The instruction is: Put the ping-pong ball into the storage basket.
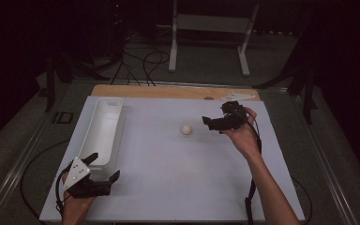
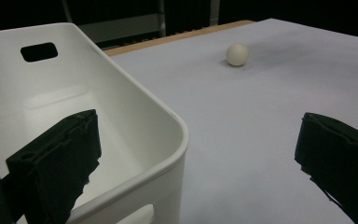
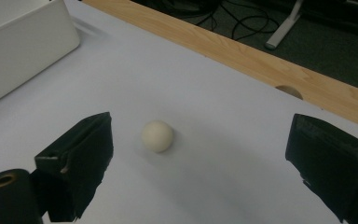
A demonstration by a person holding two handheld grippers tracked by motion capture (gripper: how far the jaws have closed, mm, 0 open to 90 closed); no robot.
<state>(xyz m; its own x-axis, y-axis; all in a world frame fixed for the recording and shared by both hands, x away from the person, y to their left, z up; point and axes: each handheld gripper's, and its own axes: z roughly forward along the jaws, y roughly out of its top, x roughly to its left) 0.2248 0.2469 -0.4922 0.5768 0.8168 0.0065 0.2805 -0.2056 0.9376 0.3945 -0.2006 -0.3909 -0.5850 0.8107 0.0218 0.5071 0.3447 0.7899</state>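
Spanning most of the scene, the tabletop (image 1: 168, 178) is a smooth white sheet with a bare wooden strip along its far edge. On its left side stands a long white plastic bin (image 1: 104, 126), glossy and round-cornered, its long axis running near to far. The left hand-held gripper (image 1: 104, 168) hovers at the bin's near end, jaws spread wide and empty. The right hand-held gripper (image 1: 211, 123) is likewise wide open, holding nothing. Just to its left, apart from it, lies the small matte cream ball (image 1: 186, 129), round with no long axis. The right hand is much nearer, so I judge it the one to grasp.
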